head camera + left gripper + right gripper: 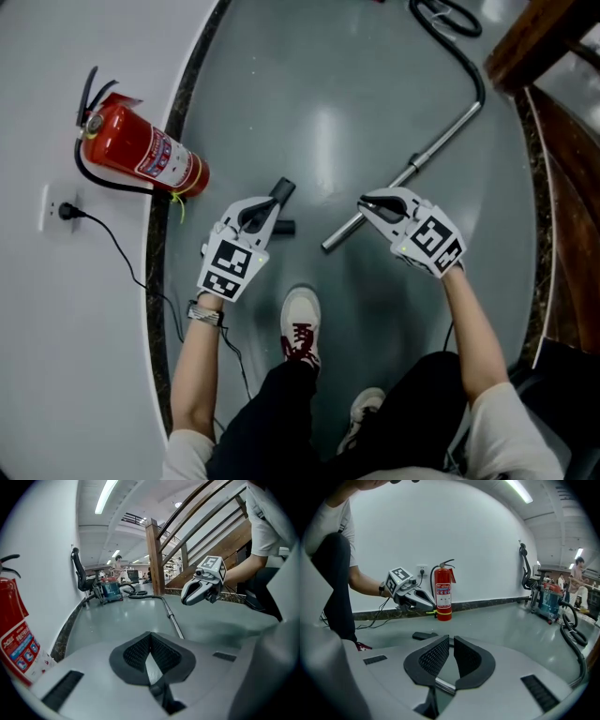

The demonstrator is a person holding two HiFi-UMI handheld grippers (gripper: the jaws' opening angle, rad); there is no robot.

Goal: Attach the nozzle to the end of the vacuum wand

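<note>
The metal vacuum wand [412,171] lies slanted on the grey floor, its free end [330,246] nearest me. The black nozzle [282,193] lies on the floor to the left of that end, apart from it. My left gripper [251,217] hovers over the nozzle; its pads [140,651] meet at the tips with nothing between them. My right gripper [373,204] hangs above the wand's lower part, its jaws a narrow gap apart and empty. In the right gripper view the nozzle [424,635] shows beyond the right gripper [451,638], and the left gripper [410,595] is further off.
A red fire extinguisher [141,155] stands by the white wall at left, with a power cable [112,244] beside it. The black hose [450,19] runs from the wand to a vacuum cleaner [110,590]. A wooden stair railing [534,37] is at right. My shoe [300,323] is below.
</note>
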